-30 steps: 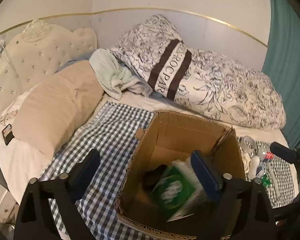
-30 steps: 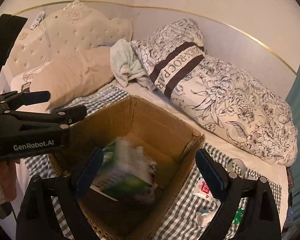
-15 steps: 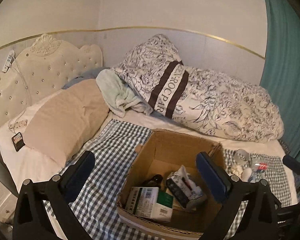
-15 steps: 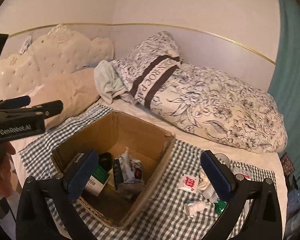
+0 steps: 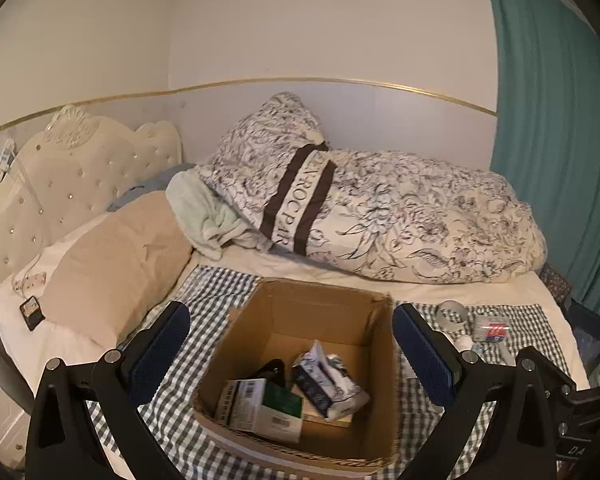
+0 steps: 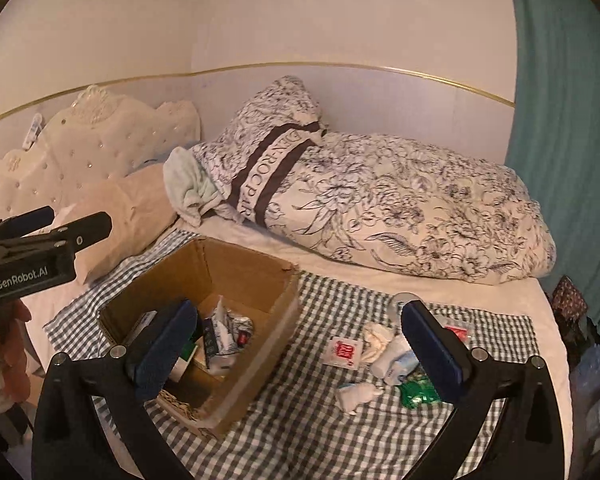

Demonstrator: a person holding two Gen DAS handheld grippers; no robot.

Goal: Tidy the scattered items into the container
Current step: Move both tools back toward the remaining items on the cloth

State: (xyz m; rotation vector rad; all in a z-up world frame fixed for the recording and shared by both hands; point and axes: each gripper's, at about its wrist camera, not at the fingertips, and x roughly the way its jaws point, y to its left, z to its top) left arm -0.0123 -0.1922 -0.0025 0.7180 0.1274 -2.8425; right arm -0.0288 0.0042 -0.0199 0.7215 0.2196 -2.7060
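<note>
The cardboard box [image 5: 300, 364] sits open-topped on a checked cloth [image 5: 216, 292] spread over the bed, in the lower centre of the left wrist view and the lower left of the right wrist view. In the left wrist view its side walls run from the bottom of the frame toward the floral duvet [image 5: 400, 220]. Inside lie a white-and-green carton [image 5: 260, 404] and a tissue pack [image 5: 328, 384]. The carton lies flat against the near wall, long axis across the frame. The tissue pack lies tilted, long axis running from upper left to lower right.

The left gripper [image 5: 296, 352] hangs above the box with its fingers [image 5: 160, 348] spread wide and nothing between them. The right gripper [image 6: 300, 348] has just been opening its jaws; they stand wide apart and empty, framing the box's right wall and the cloth beside it.

Loose items lie on the cloth at the lower right of the right wrist view, well apart from the box: a red-and-white sachet [image 6: 342, 350], a crumpled white tissue [image 6: 376, 340], a small white bottle [image 6: 358, 394] lying on its side across the frame, and a green packet [image 6: 420, 390]. A beige pillow [image 5: 116, 264] lies at the left of the frame.
</note>
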